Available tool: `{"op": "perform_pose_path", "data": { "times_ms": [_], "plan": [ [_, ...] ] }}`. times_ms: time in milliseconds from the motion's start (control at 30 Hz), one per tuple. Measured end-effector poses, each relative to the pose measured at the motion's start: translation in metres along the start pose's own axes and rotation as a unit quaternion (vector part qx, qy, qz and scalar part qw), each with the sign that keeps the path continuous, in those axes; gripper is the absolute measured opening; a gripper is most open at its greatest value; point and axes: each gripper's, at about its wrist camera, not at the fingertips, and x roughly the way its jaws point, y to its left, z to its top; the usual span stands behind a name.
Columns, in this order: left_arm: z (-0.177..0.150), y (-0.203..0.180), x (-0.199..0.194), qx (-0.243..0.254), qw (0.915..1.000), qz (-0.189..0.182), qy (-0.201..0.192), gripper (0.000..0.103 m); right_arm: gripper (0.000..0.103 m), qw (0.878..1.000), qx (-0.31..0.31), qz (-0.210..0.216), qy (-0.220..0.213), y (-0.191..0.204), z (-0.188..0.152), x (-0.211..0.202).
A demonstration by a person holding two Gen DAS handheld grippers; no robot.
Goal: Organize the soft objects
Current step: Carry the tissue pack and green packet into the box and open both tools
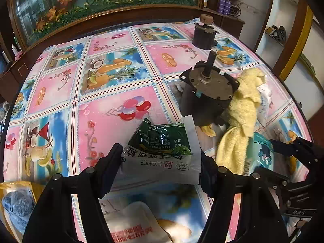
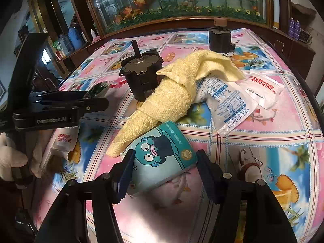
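Observation:
In the left wrist view, my left gripper (image 1: 162, 155) is shut on a green and white foil packet (image 1: 162, 139), its fingers pressing both side edges. My right gripper (image 2: 165, 155) is shut on a teal tissue pack (image 2: 158, 141) with a cartoon face, held tilted just over the tablecloth. That pack touches the near end of a yellow towel (image 2: 172, 93), which drapes against a dark motor (image 2: 141, 75). The towel (image 1: 243, 111) lies right of the motor (image 1: 206, 95) in the left view. Desiccant sachets (image 2: 228, 101) lie under the towel's right side.
A second dark motor (image 2: 219, 38) stands at the table's far edge. A white packet with red print (image 2: 263, 89) lies at the right. Another white bag with red print (image 1: 137, 222) sits below my left gripper. A blue cloth in a yellow bag (image 1: 16, 204) is at the near left. A gloved hand (image 2: 12, 158) holds the left tool.

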Motion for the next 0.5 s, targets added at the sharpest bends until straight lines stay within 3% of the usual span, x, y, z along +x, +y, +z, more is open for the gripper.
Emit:
{"op": "perform_pose_path", "data": {
  "times_ms": [233, 500],
  "plan": [
    [-0.024, 0.008, -0.063, -0.032, 0.9978, -0.029, -0.050, 0.067, 0.057, 1.000, -0.012, 0.009, -0.014, 0.016, -0.017, -0.031],
    [-0.070, 0.055, -0.129, -0.102, 0.9892, -0.047, -0.094, 0.068, 0.057, 0.998, -0.037, 0.042, -0.043, 0.052, -0.021, -0.071]
  ]
}}
